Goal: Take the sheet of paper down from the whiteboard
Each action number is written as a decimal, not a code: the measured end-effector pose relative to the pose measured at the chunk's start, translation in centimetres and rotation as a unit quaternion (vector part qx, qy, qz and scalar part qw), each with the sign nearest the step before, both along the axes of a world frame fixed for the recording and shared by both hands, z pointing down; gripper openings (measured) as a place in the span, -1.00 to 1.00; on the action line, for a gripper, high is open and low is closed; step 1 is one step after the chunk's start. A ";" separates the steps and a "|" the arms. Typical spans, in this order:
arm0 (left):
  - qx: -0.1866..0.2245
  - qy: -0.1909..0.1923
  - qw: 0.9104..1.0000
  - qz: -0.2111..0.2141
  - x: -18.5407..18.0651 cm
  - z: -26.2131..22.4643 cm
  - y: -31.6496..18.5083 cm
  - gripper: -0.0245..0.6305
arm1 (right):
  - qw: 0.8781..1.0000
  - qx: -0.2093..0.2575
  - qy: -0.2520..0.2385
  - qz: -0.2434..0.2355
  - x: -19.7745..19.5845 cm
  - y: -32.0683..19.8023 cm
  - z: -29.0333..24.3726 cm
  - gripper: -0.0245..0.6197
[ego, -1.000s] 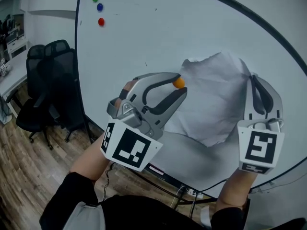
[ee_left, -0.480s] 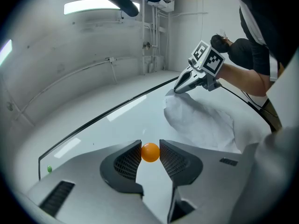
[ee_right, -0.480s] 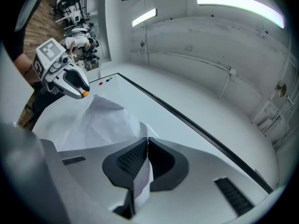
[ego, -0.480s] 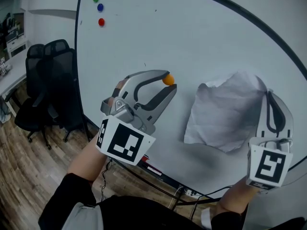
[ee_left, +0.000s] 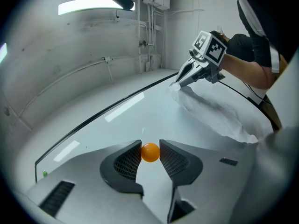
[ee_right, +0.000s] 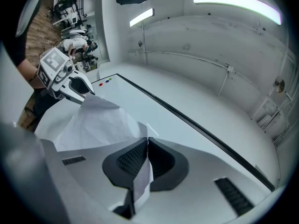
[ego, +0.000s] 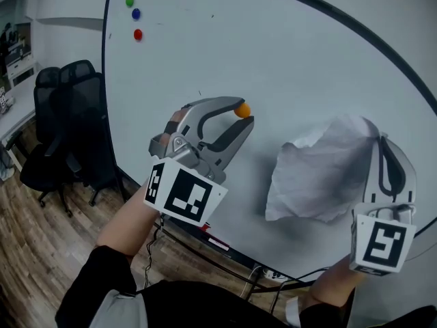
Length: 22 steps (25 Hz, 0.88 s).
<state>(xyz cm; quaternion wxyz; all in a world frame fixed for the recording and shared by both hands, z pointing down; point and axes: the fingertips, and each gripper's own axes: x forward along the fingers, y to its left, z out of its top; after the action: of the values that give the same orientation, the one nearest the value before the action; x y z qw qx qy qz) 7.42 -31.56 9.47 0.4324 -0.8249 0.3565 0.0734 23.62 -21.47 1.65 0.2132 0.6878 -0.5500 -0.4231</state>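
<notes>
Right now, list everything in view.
board: one, white, dark frame, ahead
paper: one, white, crumpled, off the board, held at its right edge
ball: one, orange, pinched in front of the board
dots: three, green, blue, red, board's top left corner
chairs: two, black, left of the board
floor: wood, brown, lower left
left claw: one, grey, shut on the ball
right claw: one, grey, shut on the paper

Head view: whiteboard (ego: 287, 60) runs off top and right edges. Right edge of sheet of paper (ego: 317, 173) hidden behind right claw (ego: 381, 142); pinched strip buried between its jaws.
</notes>
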 end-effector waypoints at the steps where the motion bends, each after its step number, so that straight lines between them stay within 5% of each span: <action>1: 0.000 -0.003 1.000 0.001 0.4 -0.1 -0.3 -0.52 | 1.000 0.000 -0.001 -0.002 -0.1 -0.1 0.0 -0.85; 22: -0.031 -0.022 0.999 0.003 4.4 -1.6 -3.1 -0.52 | 0.999 -0.037 -0.007 -0.037 -1.2 -0.3 0.4 -0.85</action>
<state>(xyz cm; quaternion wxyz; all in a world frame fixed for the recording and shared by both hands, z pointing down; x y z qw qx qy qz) 11.78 -34.70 7.85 0.4139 -0.8407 0.3462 0.0453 22.38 -21.78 2.10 0.2185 0.6617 -0.5920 -0.4050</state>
